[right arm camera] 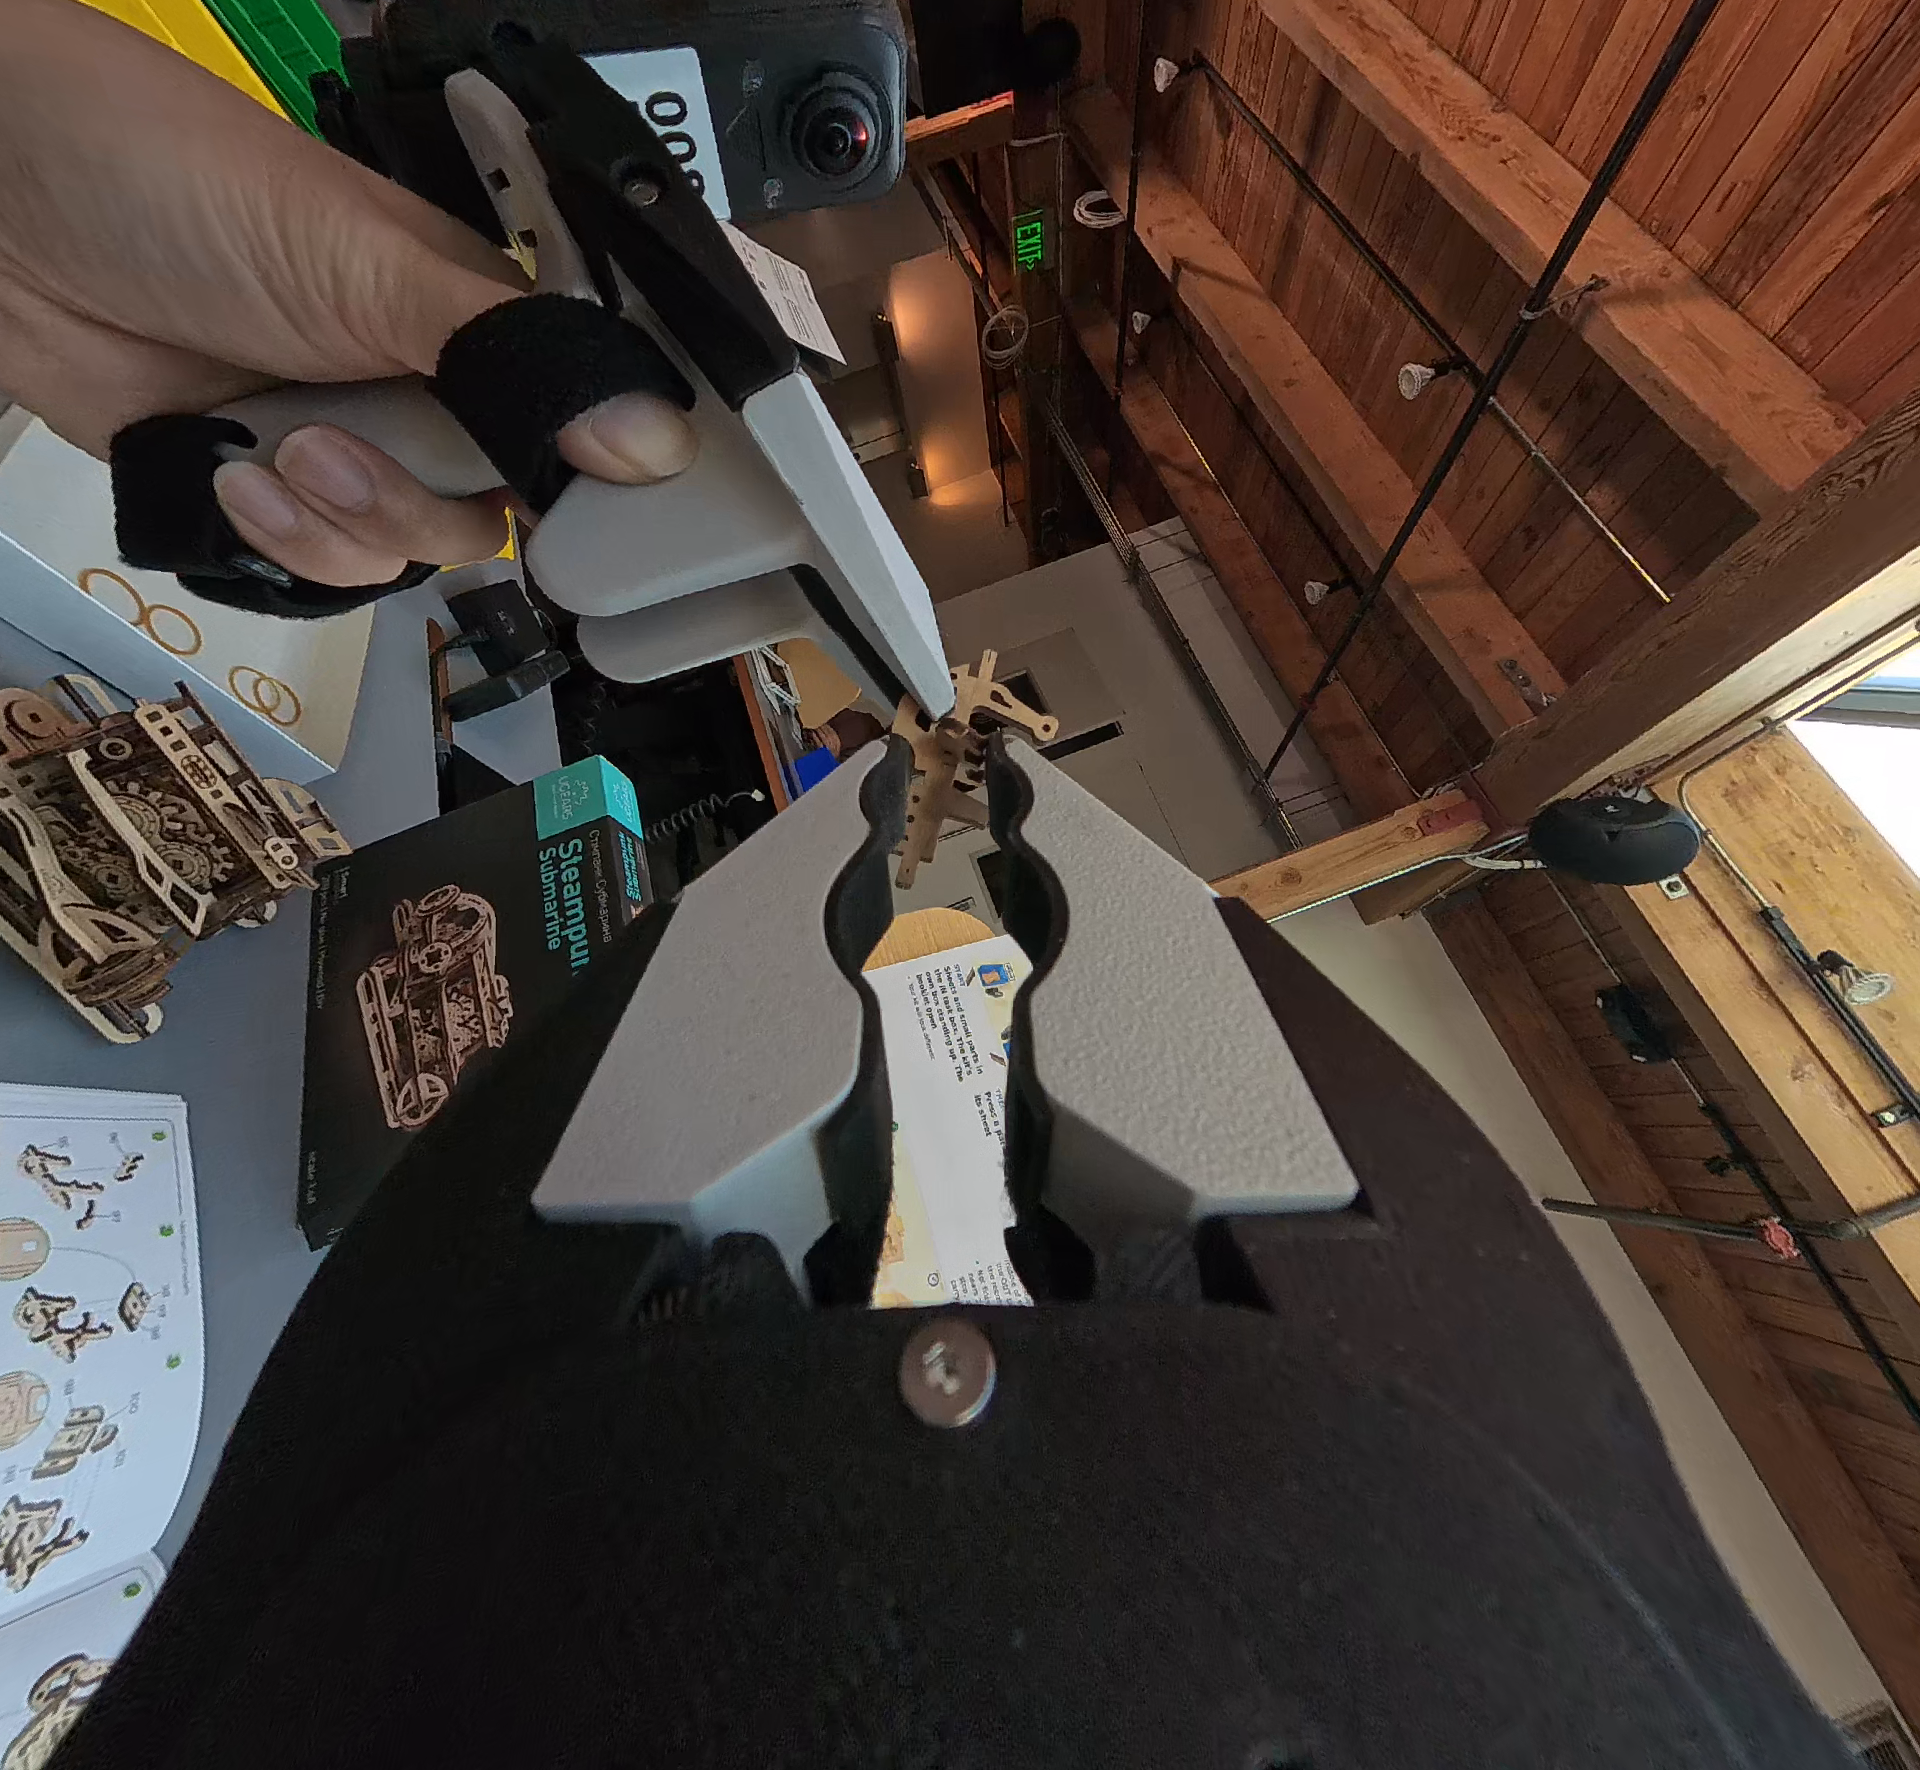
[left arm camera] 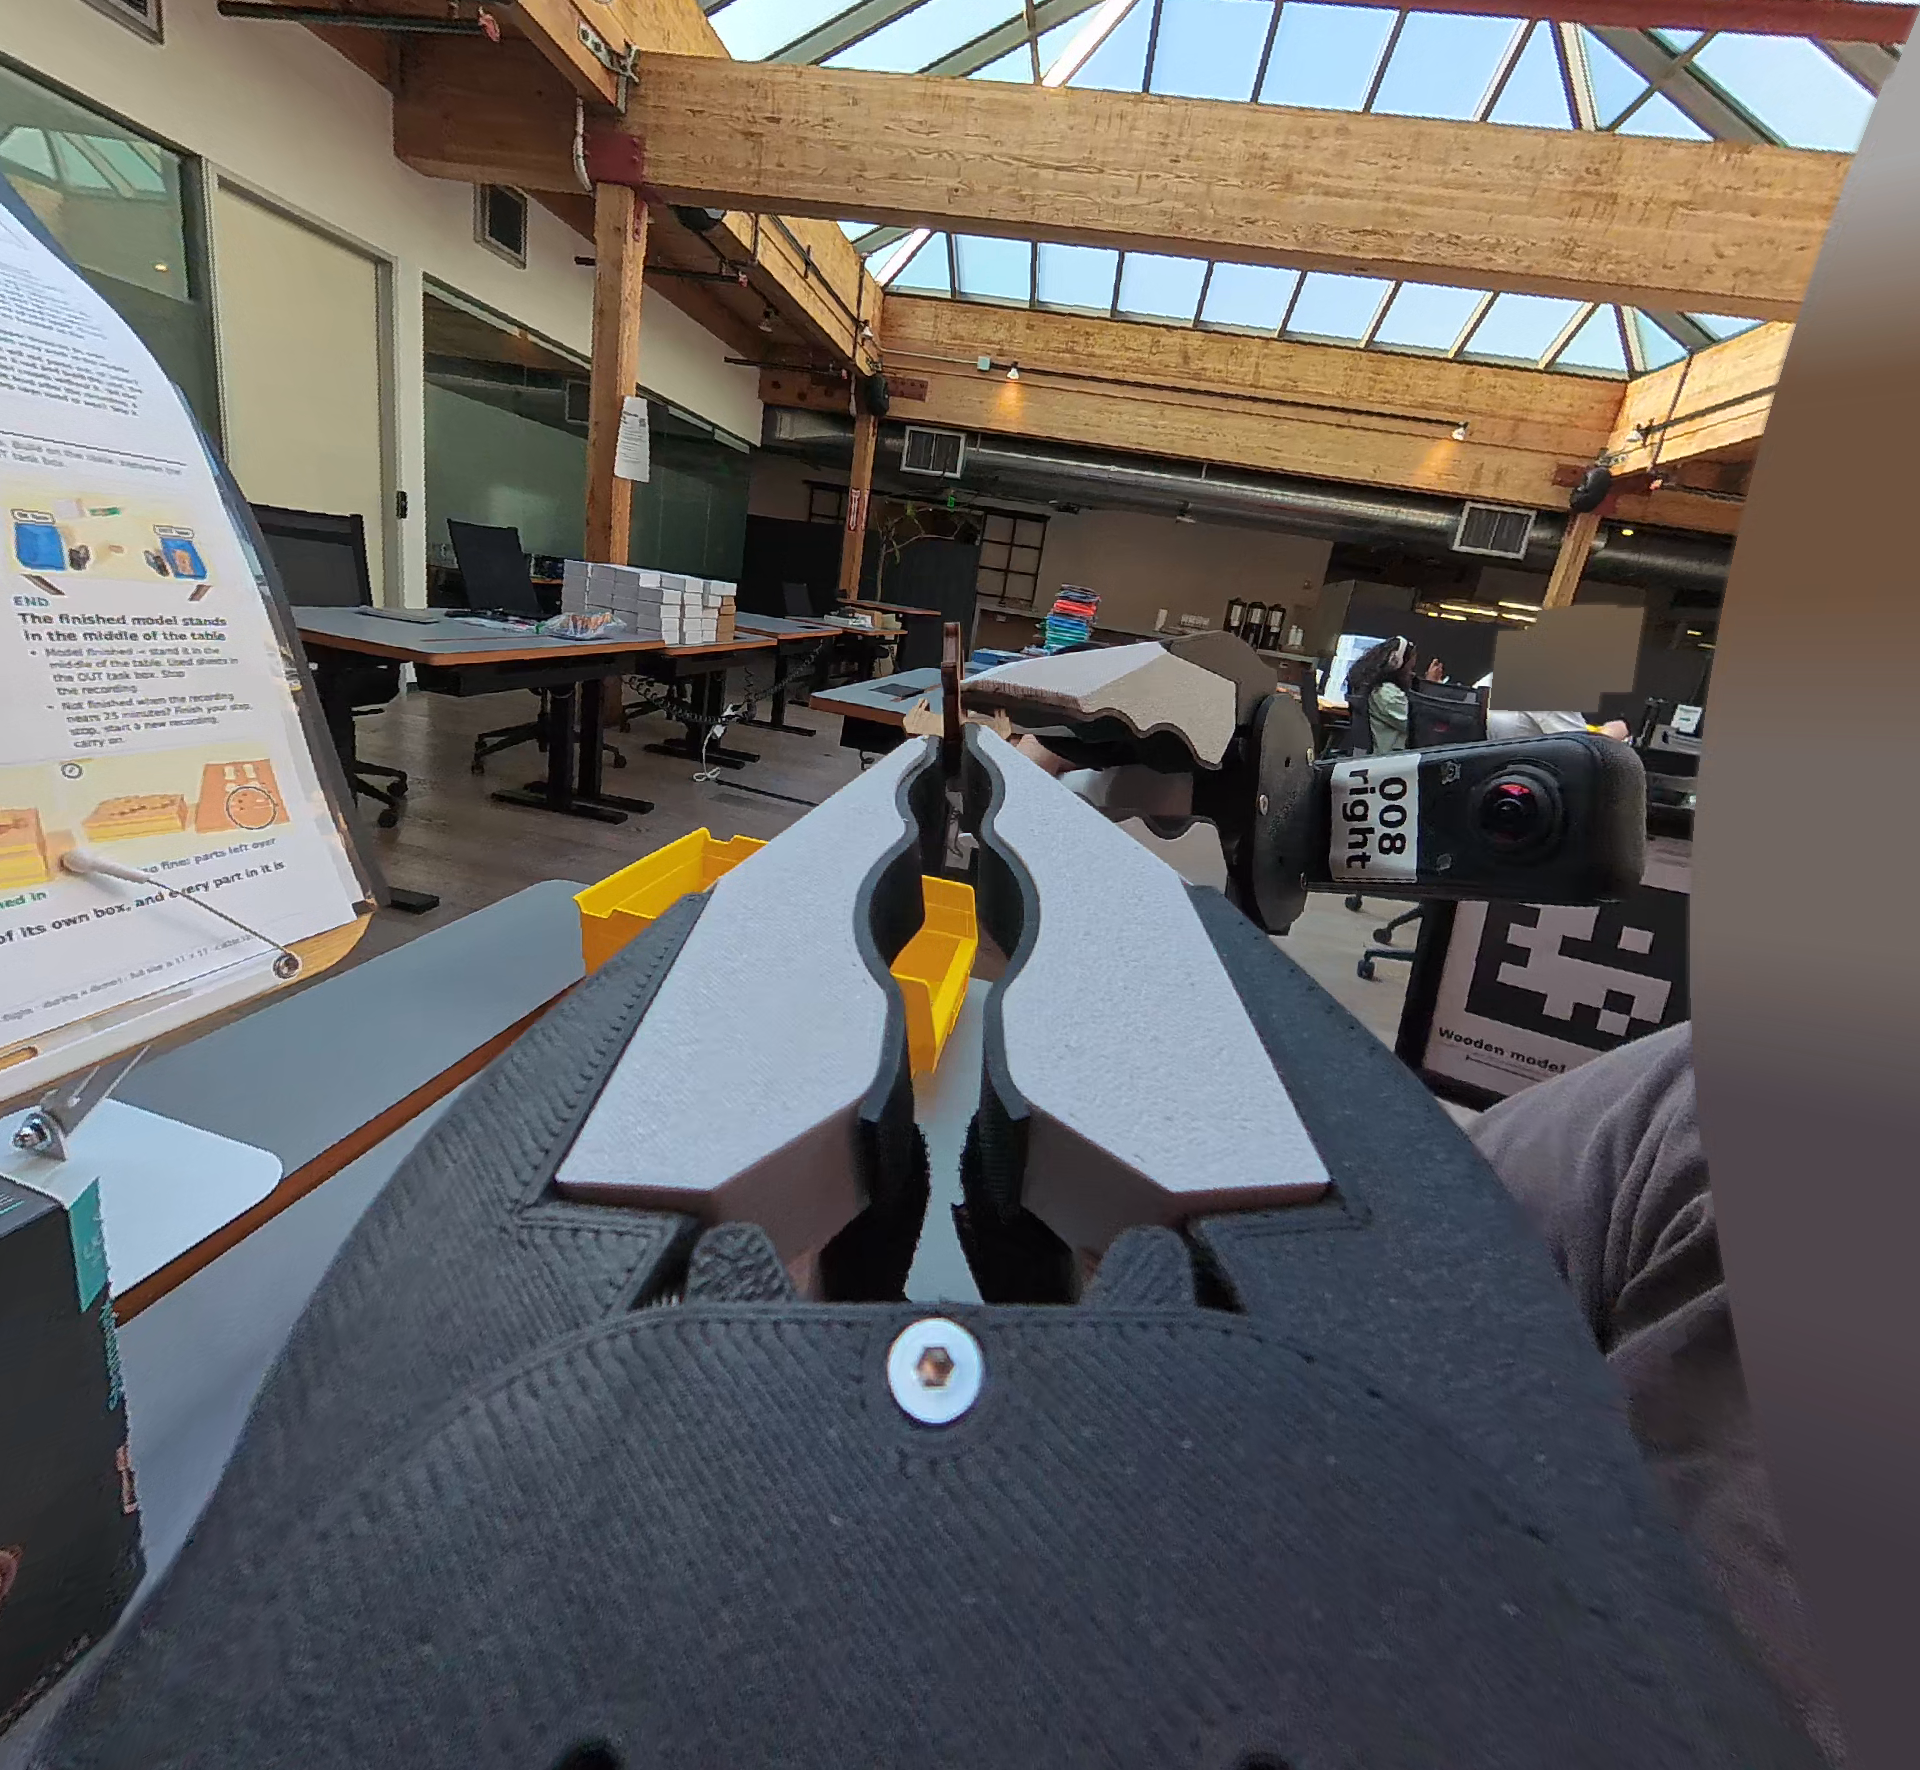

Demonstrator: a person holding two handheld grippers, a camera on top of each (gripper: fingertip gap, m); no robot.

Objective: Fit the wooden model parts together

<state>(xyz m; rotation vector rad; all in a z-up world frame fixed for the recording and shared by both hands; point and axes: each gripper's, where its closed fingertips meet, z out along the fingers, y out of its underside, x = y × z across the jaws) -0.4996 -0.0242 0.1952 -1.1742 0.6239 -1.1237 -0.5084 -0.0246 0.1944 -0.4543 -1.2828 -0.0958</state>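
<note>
Both grippers are raised above the table and meet tip to tip. My left gripper (left arm camera: 951, 756) is shut on a thin wooden part (left arm camera: 951, 681), seen edge-on and sticking up past its tips. My right gripper (right arm camera: 945, 770) is shut on a small light wooden sub-assembly with several arms (right arm camera: 977, 718). In the right wrist view the left gripper (right arm camera: 938, 702) comes in from the upper left, held by a hand, with its tip touching that sub-assembly. In the left wrist view the right gripper (left arm camera: 997, 686) reaches in from the right to the same spot.
A partly built wooden model (right arm camera: 125, 837), a black kit box (right arm camera: 447, 972), an assembly sheet (right arm camera: 83, 1305) and a white tray with rubber bands (right arm camera: 187, 629) lie on the grey table. A yellow bin (left arm camera: 665, 889) and an instruction stand (left arm camera: 135, 681) are close by. The tips of both grippers are at nearly the same place.
</note>
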